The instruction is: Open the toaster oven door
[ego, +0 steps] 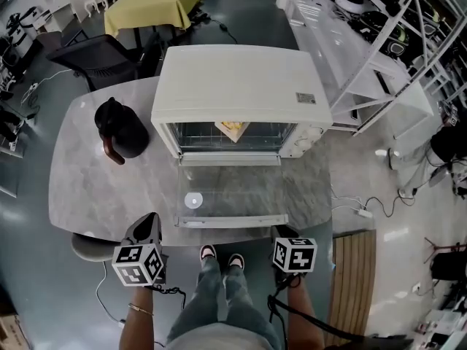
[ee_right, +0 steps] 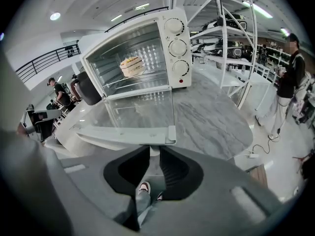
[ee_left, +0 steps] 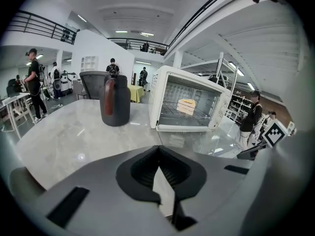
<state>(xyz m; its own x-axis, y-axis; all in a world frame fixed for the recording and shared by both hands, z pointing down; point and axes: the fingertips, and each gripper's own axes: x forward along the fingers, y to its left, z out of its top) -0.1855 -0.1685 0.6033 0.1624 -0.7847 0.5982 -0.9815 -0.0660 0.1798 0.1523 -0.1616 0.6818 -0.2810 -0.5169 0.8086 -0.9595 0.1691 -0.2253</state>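
The white toaster oven (ego: pixel 233 86) stands at the back of the grey marble table (ego: pixel 95 188). Its glass door (ego: pixel 233 188) lies open and flat toward me, with its handle (ego: pixel 230 222) at the table's front edge. A yellow piece of food (ego: pixel 232 128) sits on the rack inside. My right gripper (ego: pixel 283 232) is just below the handle's right end. In the right gripper view its jaws (ee_right: pixel 150 149) stand slightly apart right under the handle (ee_right: pixel 123 134); contact is unclear. My left gripper (ego: pixel 151 220) hovers at the front left, tips together (ee_left: pixel 158 149), holding nothing.
A black jug (ego: pixel 120 128) stands left of the oven. Behind the table are a dark chair (ego: pixel 98 53) and a yellow-covered table (ego: pixel 155 2). White shelving (ego: pixel 379 35) rises at the right. Cables and a power strip (ego: pixel 363 211) lie on the floor. My feet (ego: pixel 219 256) are at the table's front.
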